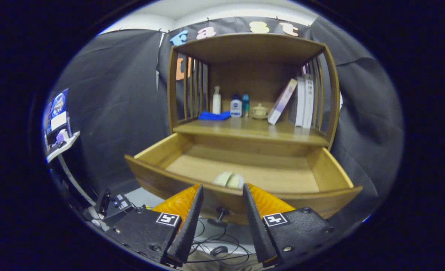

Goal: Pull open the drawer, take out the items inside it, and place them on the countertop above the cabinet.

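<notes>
The wooden drawer [162, 150] of the cabinet is pulled out toward me. Inside it, near the front wall, lies a pale rounded item [229, 180], partly hidden by that wall. My gripper [222, 188] is open, its fingertips at the drawer's front edge, with the pale item just beyond the gap between them. The drawer's dark knob [222, 213] shows below, between the fingers. Nothing is held. Above the drawer is the countertop [252, 130], a wooden shelf surface.
On the countertop stand a blue cloth [213, 116], a white pump bottle [216, 100], two small bottles [236, 106], a lidded cup [259, 111] and leaning books [299, 101]. Slatted sides and a top board enclose the shelf. Cables [222, 244] and a device [113, 203] lie on the floor.
</notes>
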The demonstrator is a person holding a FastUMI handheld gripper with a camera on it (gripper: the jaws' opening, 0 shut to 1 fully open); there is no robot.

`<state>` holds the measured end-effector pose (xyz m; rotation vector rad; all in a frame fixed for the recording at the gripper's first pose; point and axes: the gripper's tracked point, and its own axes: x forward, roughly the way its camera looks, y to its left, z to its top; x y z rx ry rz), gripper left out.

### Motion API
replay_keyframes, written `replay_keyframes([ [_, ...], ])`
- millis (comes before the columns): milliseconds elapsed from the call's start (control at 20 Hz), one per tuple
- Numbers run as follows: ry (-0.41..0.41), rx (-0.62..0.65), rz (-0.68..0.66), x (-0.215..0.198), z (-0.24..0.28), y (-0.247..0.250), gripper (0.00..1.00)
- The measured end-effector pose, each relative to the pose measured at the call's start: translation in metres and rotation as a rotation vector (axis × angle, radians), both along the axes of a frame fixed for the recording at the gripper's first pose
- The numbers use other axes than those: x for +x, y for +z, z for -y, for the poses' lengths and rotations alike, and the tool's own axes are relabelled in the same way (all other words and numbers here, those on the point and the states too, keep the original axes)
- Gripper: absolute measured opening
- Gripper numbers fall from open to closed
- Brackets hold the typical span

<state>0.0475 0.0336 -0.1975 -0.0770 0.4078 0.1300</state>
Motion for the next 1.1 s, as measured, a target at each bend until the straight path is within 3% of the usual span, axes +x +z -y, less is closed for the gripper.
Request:
replay_keyframes([
  [200,0.071,0.034,-0.08,0.031,-0.015,0.012,0.67],
  [550,0.011,-0.047,-0.298,0.079,-0.004,-0.027,0.67],
  [1100,-0.013,-0.077,-0.562,0.102,-0.001,-0.089,0.61],
])
